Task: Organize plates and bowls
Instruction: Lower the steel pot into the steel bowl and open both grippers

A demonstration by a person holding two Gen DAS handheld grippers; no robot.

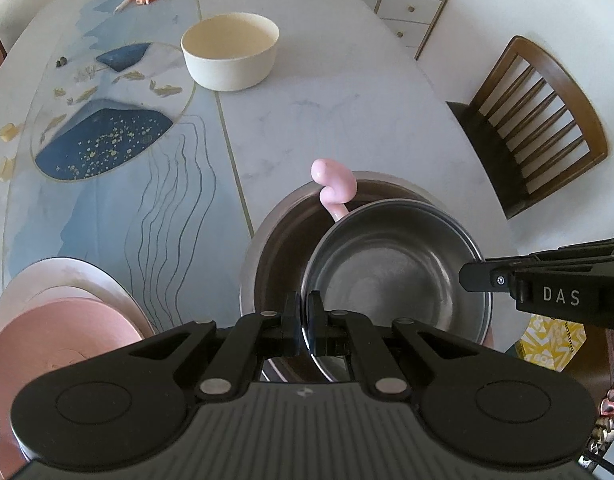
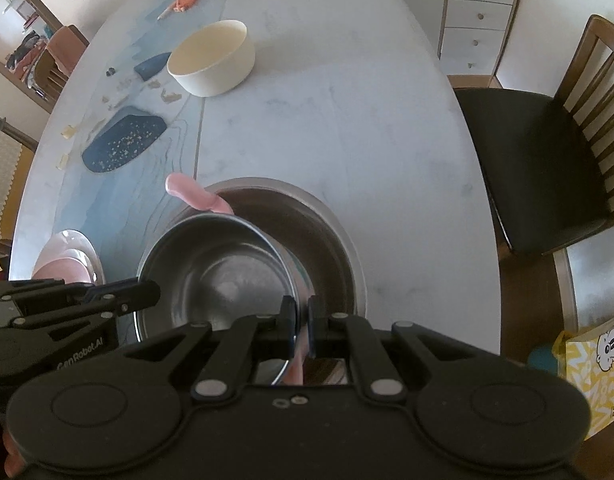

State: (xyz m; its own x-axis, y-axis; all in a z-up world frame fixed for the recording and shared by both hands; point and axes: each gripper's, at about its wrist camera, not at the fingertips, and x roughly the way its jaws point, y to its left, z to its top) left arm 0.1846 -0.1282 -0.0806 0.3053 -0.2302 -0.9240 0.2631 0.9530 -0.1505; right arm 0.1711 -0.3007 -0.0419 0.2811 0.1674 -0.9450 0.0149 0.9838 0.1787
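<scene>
A small steel bowl (image 1: 395, 272) (image 2: 219, 272) with a curled pink handle (image 1: 335, 188) (image 2: 191, 194) hangs tilted over a larger steel bowl (image 1: 283, 240) (image 2: 327, 232) on the table. My left gripper (image 1: 306, 320) (image 2: 147, 292) is shut on its left rim. On the opposite rim my right gripper (image 2: 301, 320) (image 1: 473, 276) is shut too. Farther along the table stands a cream bowl (image 1: 231, 52) (image 2: 213, 60). Stacked pink plates (image 1: 67, 320) (image 2: 71, 260) lie at the near left.
The oval marble table (image 1: 327, 112) (image 2: 327, 112) has a blue painted inlay on its left half. A wooden chair (image 1: 539, 120) (image 2: 539, 160) stands at its right edge, with white drawers (image 1: 415, 0) behind. A yellow bag (image 2: 595, 368) sits on the floor. Small items lie at the far end.
</scene>
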